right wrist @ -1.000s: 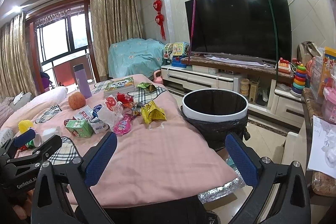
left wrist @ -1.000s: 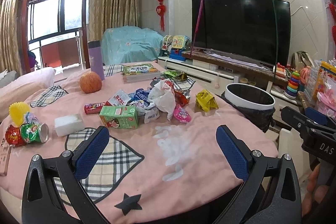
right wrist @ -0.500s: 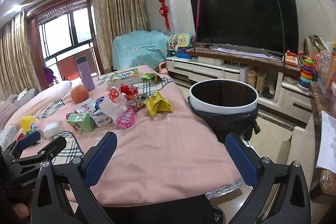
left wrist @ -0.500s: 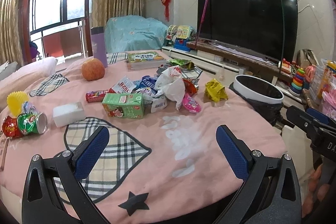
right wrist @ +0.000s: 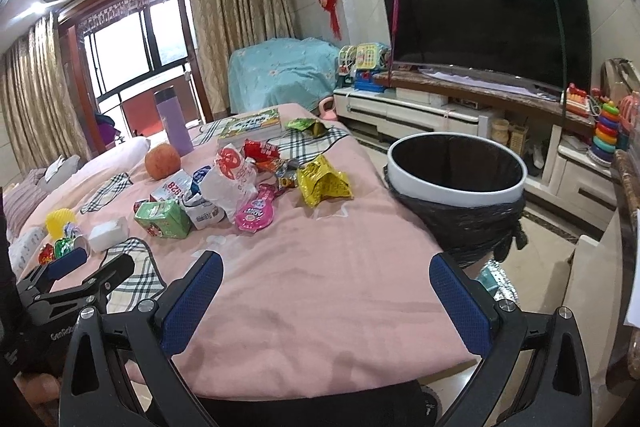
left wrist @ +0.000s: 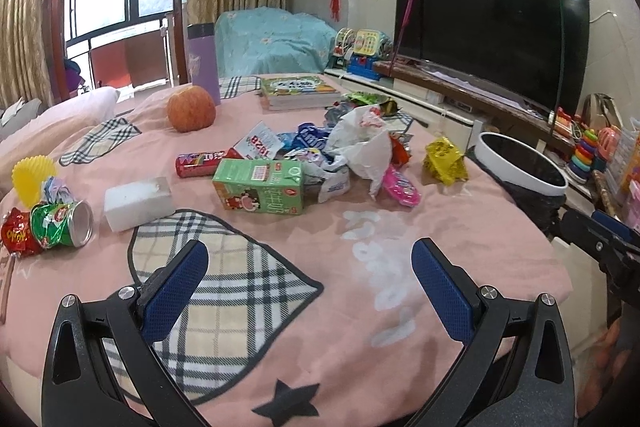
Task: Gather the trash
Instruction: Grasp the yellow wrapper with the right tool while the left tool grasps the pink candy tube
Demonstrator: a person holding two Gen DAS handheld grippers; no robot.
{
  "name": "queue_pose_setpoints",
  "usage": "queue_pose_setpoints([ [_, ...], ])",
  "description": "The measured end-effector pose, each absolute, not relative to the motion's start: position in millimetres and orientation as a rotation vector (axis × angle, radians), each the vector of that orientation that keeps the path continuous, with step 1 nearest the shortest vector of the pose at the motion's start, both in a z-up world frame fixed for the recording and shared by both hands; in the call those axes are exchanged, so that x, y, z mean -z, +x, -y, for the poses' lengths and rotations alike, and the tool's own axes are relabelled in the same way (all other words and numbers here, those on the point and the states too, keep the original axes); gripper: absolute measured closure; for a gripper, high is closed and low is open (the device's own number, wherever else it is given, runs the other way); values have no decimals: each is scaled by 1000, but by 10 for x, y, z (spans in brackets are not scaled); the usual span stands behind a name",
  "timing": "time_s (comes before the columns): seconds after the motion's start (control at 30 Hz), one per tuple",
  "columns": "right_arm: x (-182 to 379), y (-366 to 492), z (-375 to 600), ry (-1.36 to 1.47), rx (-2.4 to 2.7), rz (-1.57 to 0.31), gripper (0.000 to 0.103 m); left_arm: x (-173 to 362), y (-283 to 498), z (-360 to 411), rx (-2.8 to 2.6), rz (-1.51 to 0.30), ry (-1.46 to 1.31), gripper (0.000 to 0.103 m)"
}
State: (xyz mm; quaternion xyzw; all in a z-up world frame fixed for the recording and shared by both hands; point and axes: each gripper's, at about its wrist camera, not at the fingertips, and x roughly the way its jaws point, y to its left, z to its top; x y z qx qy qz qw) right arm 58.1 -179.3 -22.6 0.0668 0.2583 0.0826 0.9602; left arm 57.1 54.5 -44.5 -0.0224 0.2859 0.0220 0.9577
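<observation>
Free cloth near the grippers, clutter further in

The pink cloth (right wrist: 320, 291) in front of both grippers is bare up to the trash pile (left wrist: 352, 151), so a gripper can pass there. The green carton (left wrist: 260, 187) and white block (left wrist: 138, 203) stand at the pile's near side. The bin (right wrist: 456, 179) stands just beside the table edge with its mouth open. The left gripper (right wrist: 76, 275) is low at the left side.
</observation>
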Motion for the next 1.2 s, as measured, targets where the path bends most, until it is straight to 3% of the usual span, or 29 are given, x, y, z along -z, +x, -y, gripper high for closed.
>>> queue_pose_setpoints([
  [0.5, 286, 1175, 1813, 123, -216, -589, 4, 511, 1124, -325, 46, -671, -44, 0],
  [0.77, 403, 1657, 1961, 168, -287, -675, 32, 603, 1524, -67, 112, -749, -52, 8],
  [1.2, 480, 2316, 2038, 208, -385, -737, 42, 848, 2054, 152, 129, -874, -77, 18],
])
